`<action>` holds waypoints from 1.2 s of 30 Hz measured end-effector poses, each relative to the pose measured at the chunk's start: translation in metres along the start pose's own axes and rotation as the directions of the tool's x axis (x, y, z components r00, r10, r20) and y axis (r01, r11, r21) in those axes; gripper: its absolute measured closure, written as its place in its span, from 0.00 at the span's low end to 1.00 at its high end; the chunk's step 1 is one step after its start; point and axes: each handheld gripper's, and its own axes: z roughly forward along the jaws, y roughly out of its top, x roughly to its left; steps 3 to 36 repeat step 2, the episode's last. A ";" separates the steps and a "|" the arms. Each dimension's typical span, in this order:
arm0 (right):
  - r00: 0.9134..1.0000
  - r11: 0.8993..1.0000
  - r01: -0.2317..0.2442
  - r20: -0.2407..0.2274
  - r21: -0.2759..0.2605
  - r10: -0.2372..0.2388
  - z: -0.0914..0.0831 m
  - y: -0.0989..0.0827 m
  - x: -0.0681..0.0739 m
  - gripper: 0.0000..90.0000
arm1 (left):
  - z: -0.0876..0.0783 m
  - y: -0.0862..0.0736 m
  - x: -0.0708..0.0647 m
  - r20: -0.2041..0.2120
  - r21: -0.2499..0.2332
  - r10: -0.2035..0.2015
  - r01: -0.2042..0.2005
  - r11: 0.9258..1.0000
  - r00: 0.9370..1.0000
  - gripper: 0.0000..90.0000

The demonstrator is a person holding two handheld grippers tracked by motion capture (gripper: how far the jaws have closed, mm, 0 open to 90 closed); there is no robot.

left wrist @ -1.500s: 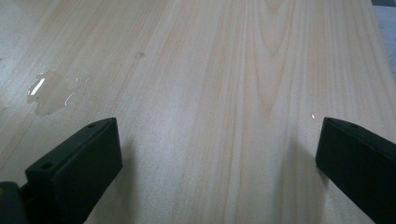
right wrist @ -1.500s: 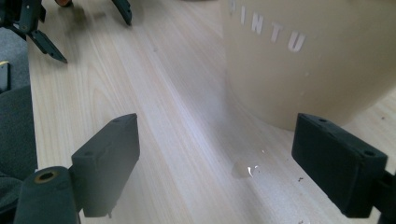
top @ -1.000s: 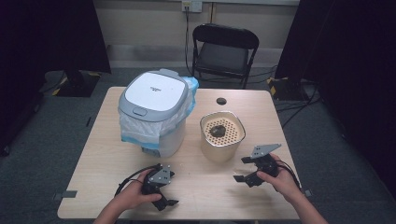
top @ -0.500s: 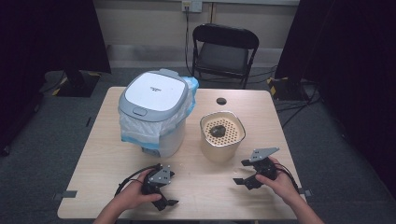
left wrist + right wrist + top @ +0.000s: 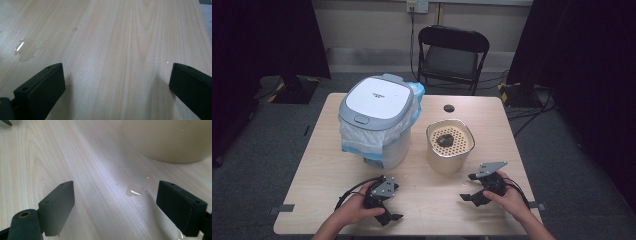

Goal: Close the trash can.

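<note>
On the worktop (image 5: 327,175) stand one lidded white bin (image 5: 378,120) with a plastic liner and one beige perforated container (image 5: 450,146). Two hand-held grippers, left hand-held gripper (image 5: 388,204) and right hand-held gripper (image 5: 471,186), rest near its front edge. One black folding chair (image 5: 452,55) stands beyond the far edge.

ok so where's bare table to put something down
Bare wood lies between the left claw and right claw, and left of the lidded bin. The gap between the bin and the beige perforated container is tight. Small wet spots sit near that container.
</note>
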 end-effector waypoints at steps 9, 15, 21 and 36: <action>1.000 1.000 0.003 -0.004 0.001 -0.003 0.001 0.000 0.001 0.16 | 0.000 0.000 0.000 0.000 0.000 0.000 0.000 1.000 1.000 0.00; 1.000 1.000 0.003 -0.004 0.001 -0.003 0.001 0.000 0.001 0.16 | 0.000 0.000 0.000 0.000 0.000 0.000 0.000 1.000 1.000 0.00; 1.000 1.000 0.003 -0.004 0.001 -0.003 0.001 0.000 0.001 0.16 | 0.000 0.000 0.000 0.000 0.000 0.000 0.000 1.000 1.000 0.00; 1.000 1.000 0.003 -0.004 0.001 -0.003 0.001 0.000 0.001 0.16 | 0.000 0.000 0.000 0.000 0.000 0.000 0.000 1.000 1.000 0.00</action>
